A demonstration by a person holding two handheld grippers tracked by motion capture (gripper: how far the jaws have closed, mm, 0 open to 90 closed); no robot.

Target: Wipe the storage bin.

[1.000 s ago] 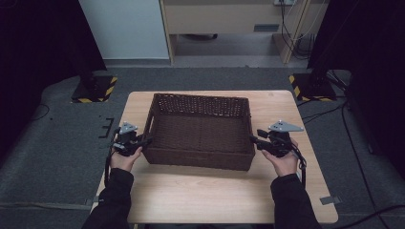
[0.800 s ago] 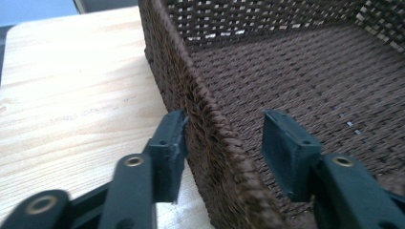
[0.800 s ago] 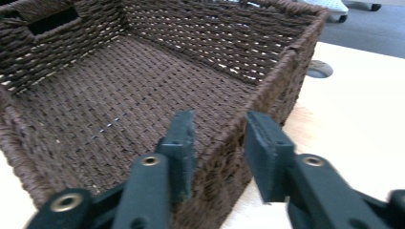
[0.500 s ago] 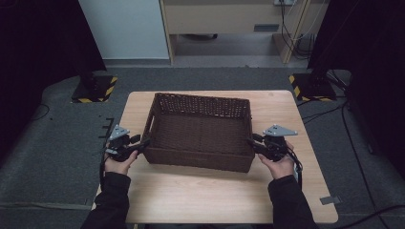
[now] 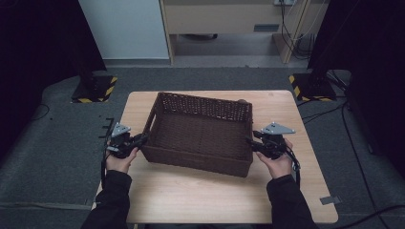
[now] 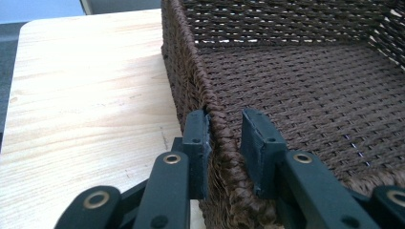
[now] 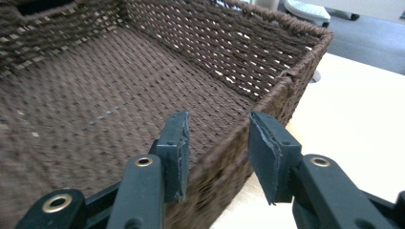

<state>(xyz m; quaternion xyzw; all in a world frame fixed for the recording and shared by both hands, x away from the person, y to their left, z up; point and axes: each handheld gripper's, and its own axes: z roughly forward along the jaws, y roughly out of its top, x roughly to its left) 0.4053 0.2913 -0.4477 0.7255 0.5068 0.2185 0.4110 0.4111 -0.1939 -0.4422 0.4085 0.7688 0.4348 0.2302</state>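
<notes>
A dark brown woven basket, with nothing inside, sits on the wooden table, turned slightly askew. My left gripper is at its left wall and my right gripper at its right wall. In the left gripper view the jaws straddle the basket rim. The outer pad touches the weave and a small gap stays at the inner pad. In the right gripper view the jaws straddle the rim with gaps on both sides.
Bare table lies in front of the basket and to its right. Two black bases with yellow stripes stand on the grey floor beyond the far corners, one left and one right. Cables run across the floor at right.
The basket has slid toward the person and turned a little, its right end nearer now. Both hands and grippers came back with it.
</notes>
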